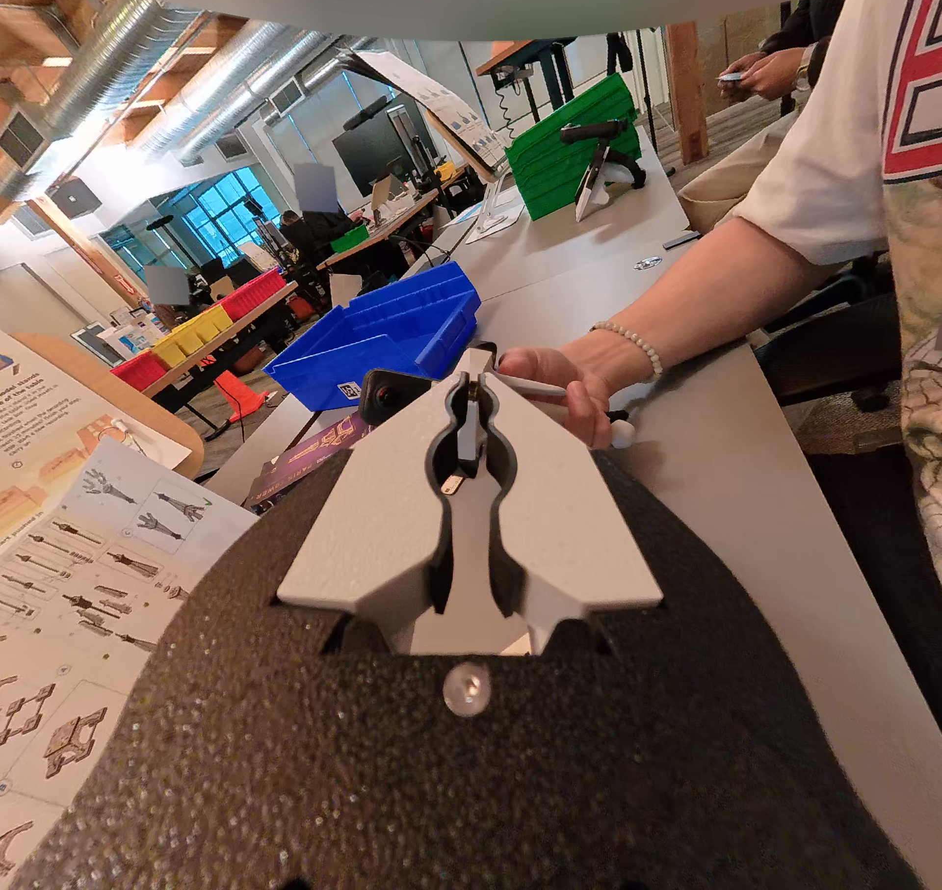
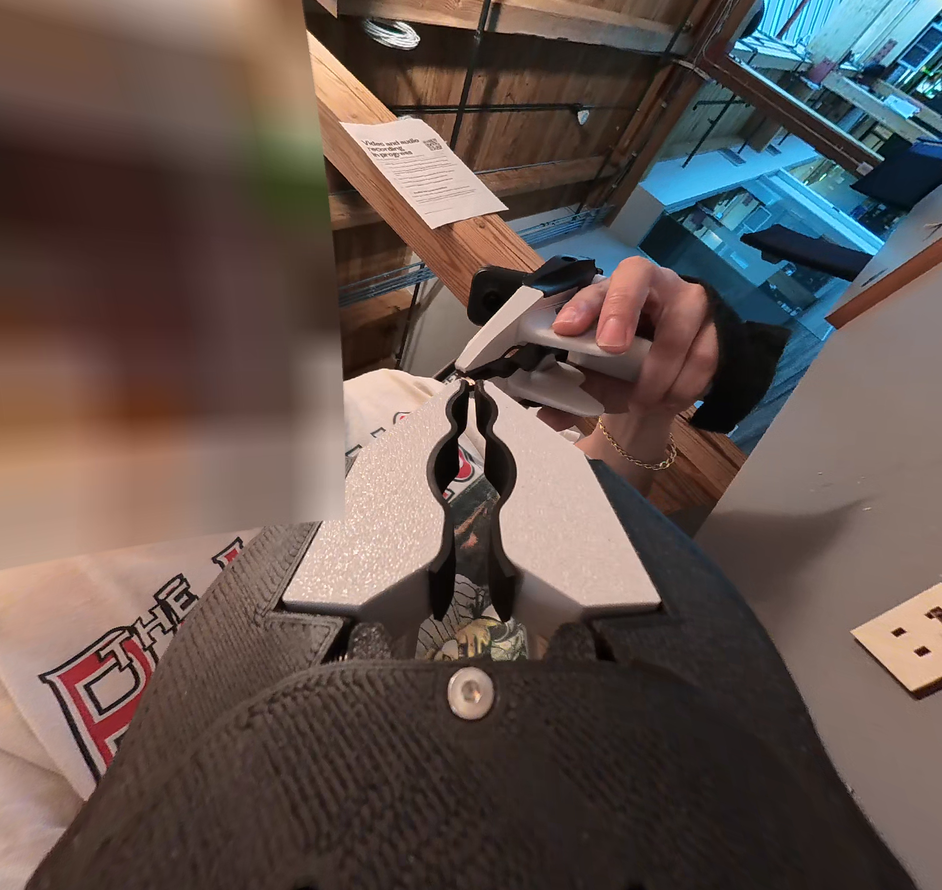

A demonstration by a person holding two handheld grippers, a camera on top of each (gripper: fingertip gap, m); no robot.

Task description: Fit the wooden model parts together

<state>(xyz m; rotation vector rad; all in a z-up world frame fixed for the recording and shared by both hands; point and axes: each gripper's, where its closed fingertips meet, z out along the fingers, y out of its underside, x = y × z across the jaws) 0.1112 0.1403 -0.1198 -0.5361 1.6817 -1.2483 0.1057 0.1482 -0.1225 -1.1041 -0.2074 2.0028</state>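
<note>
My left gripper (image 1: 473,387) is shut, with a tiny wooden part (image 1: 474,390) pinched at its tips. My right gripper (image 2: 469,385) is shut on a tiny wooden part (image 2: 469,381) at its tips. Both are held in the air, tip to tip, in front of the person's shirt. In the right wrist view the left gripper (image 2: 466,373) comes in from the right and touches that part. In the left wrist view the right gripper (image 1: 509,381) lies just beyond and below my fingers, and a small tan piece (image 1: 455,484) shows through the gap. A wooden sheet with punched holes (image 2: 907,646) lies on the grey table.
An instruction sheet (image 1: 102,559) lies at the left on the table. A purple box (image 1: 316,452) and an empty blue bin (image 1: 377,335) sit beyond the grippers, and a green bin (image 1: 576,152) farther back. The person's forearm (image 1: 713,294) reaches in from the right.
</note>
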